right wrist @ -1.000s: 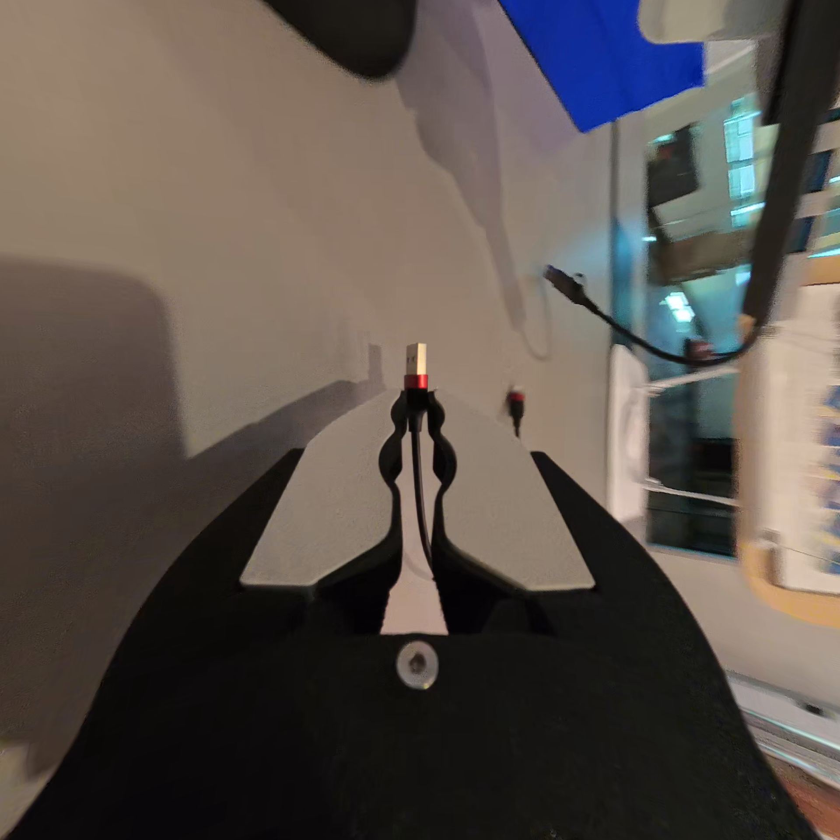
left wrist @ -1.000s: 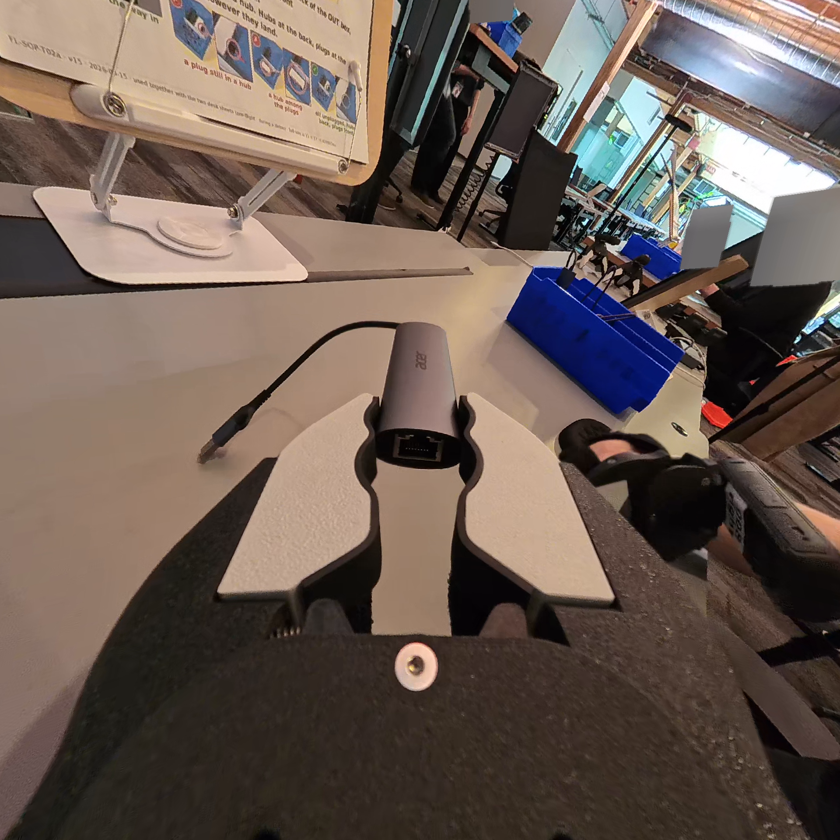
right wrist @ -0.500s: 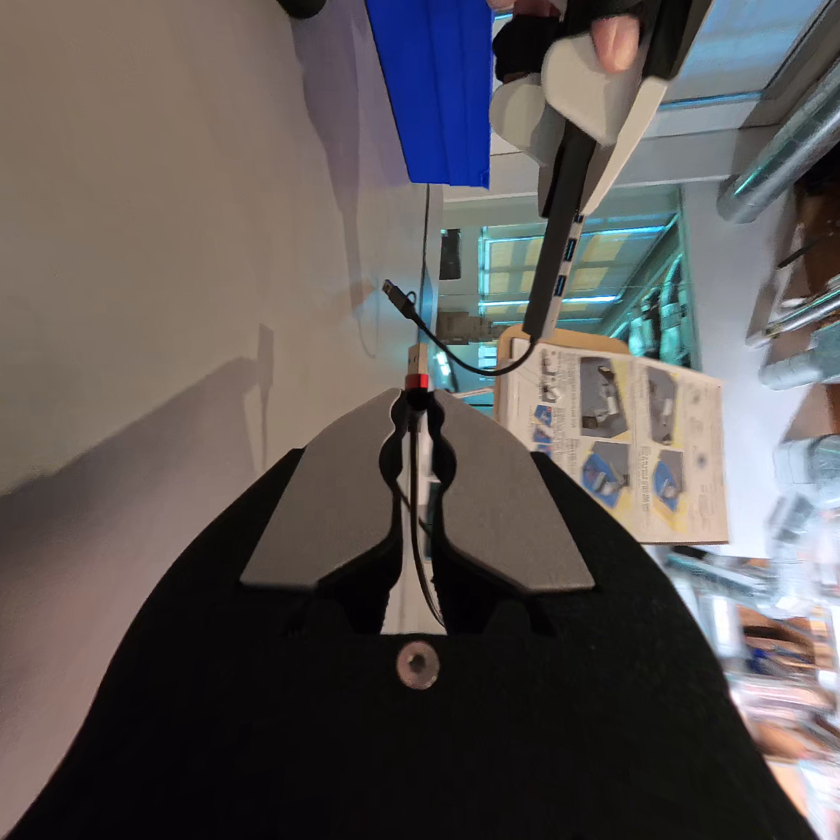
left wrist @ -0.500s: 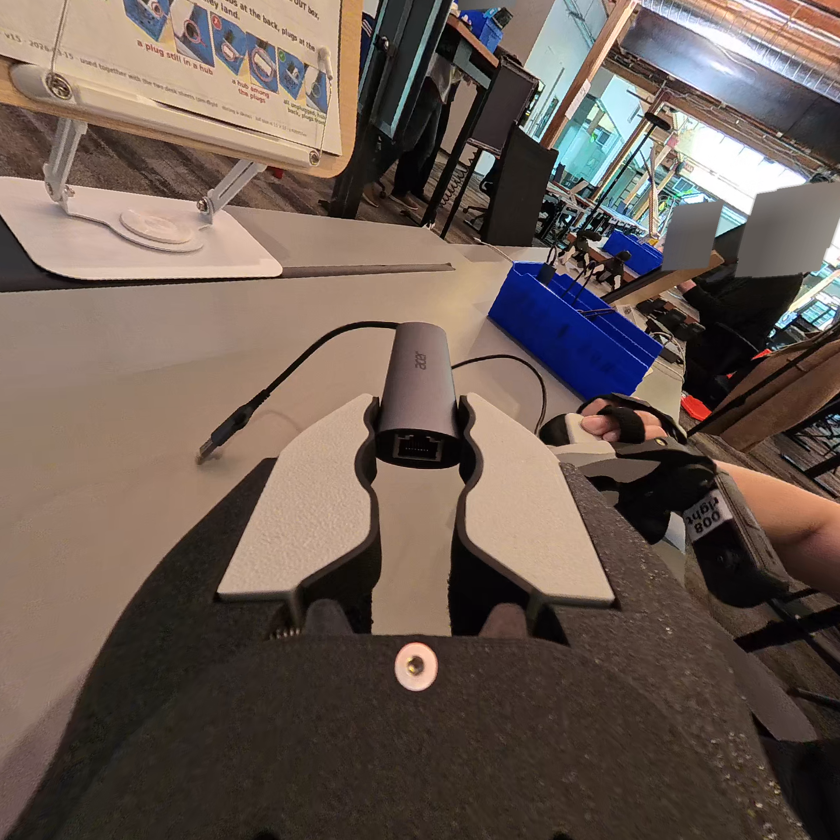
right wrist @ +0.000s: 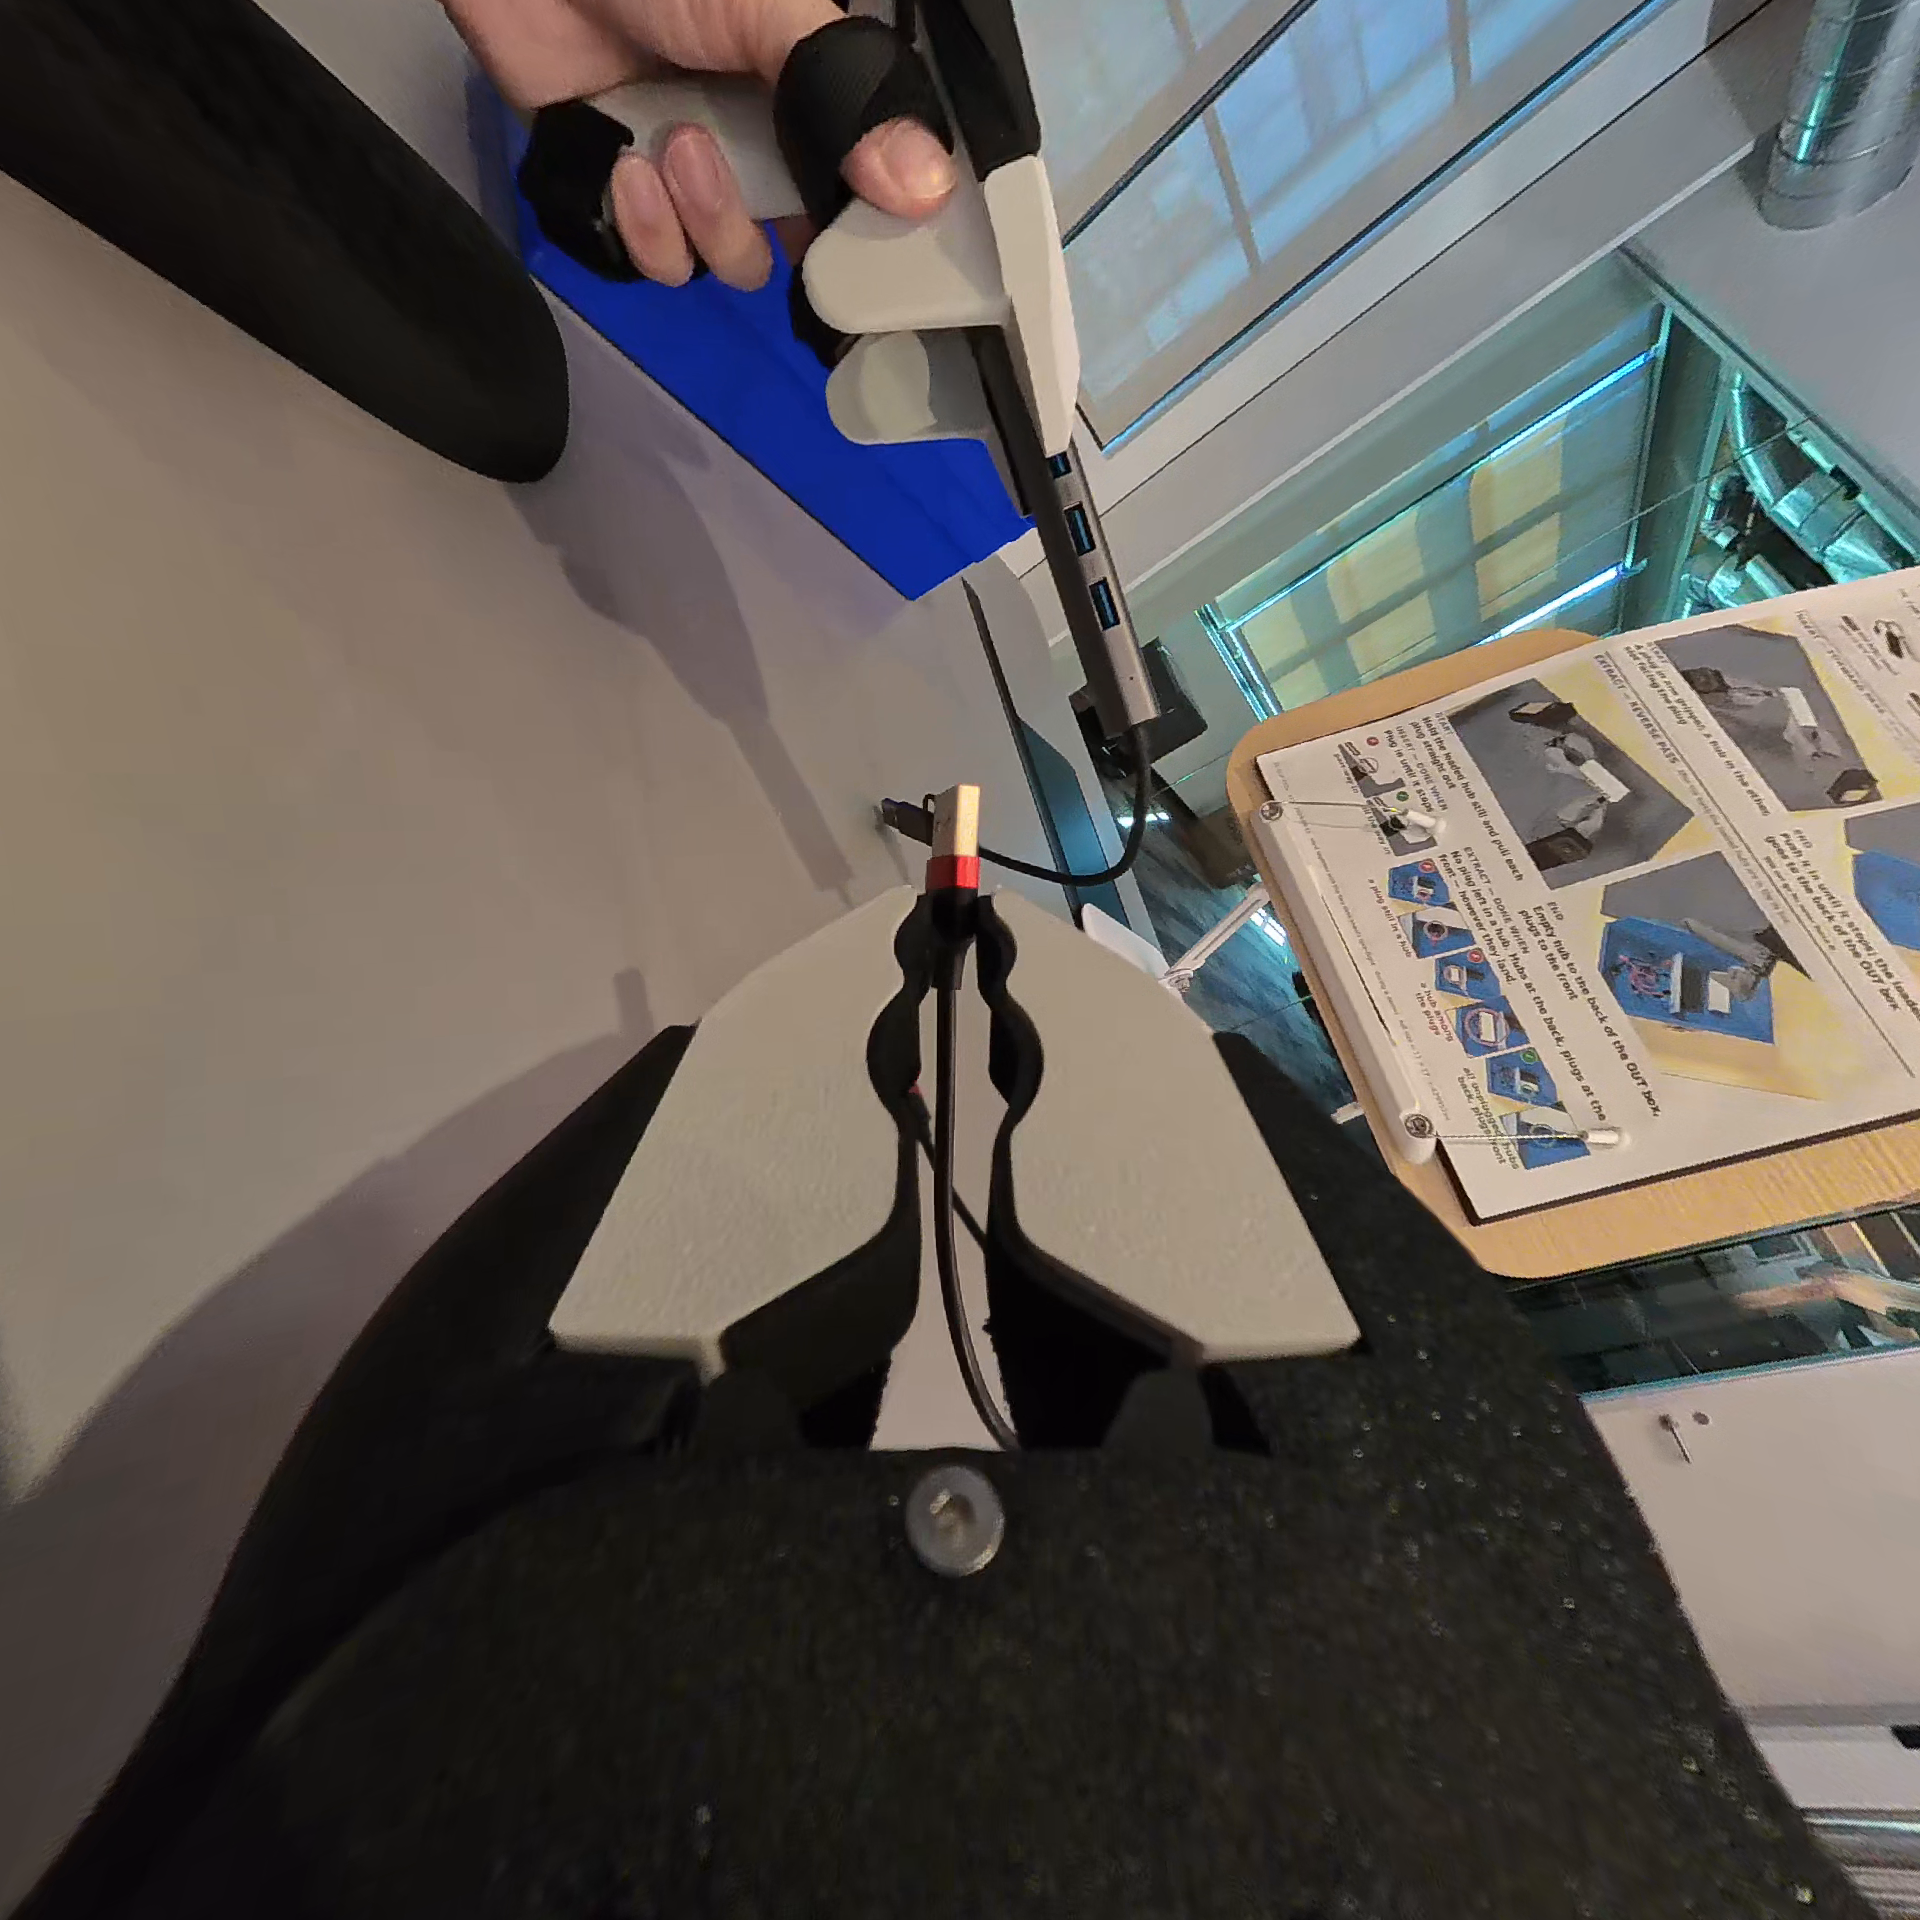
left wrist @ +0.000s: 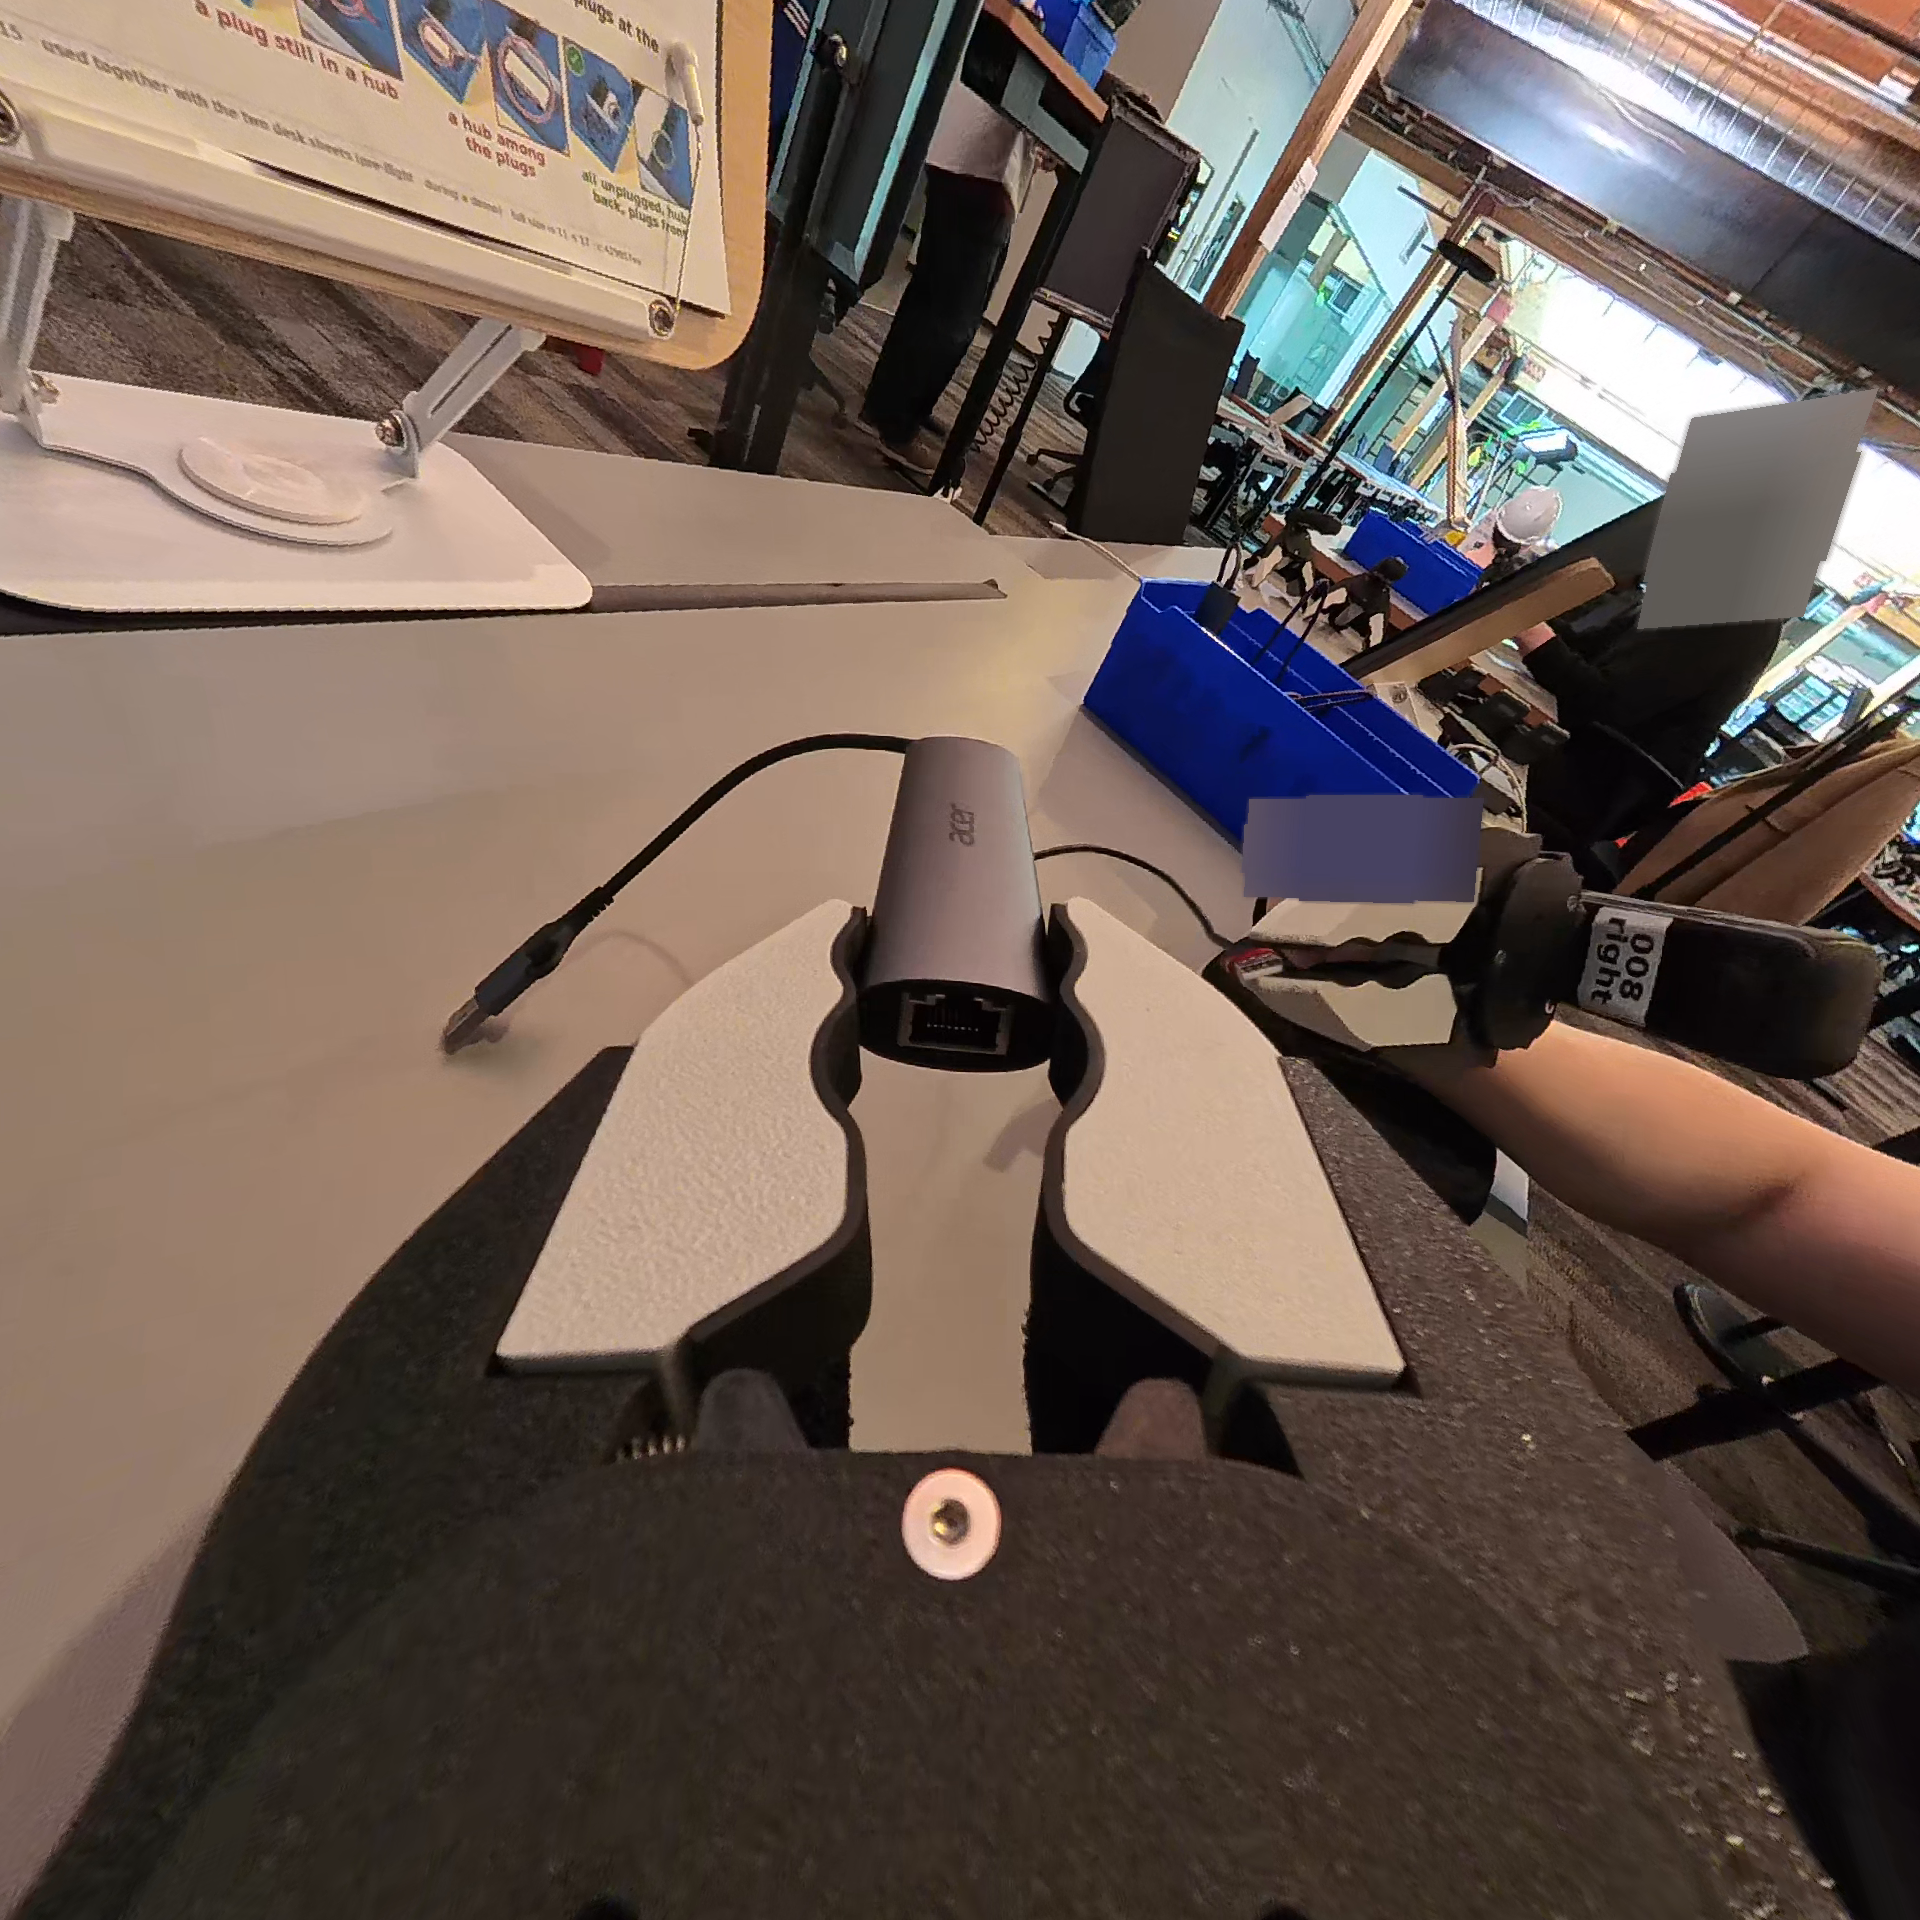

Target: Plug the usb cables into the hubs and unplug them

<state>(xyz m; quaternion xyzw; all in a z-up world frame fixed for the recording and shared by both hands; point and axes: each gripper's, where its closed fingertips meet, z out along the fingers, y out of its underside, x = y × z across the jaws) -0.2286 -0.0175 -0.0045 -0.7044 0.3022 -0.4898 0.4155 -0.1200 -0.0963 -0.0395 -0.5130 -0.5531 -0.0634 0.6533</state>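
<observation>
My left claw (left wrist: 951,971) clamps the grey hub (left wrist: 956,894) above the counter (left wrist: 260,831); my right claw (right wrist: 951,914) pinches the red-collared USB plug (right wrist: 954,836), near its blue ports.

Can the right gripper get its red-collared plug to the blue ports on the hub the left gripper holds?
Probably yes. The right gripper pinches the plug, its metal tip pointing forward. The hub, clamped in the left gripper, shows its blue ports side-on, with open air between.
</observation>
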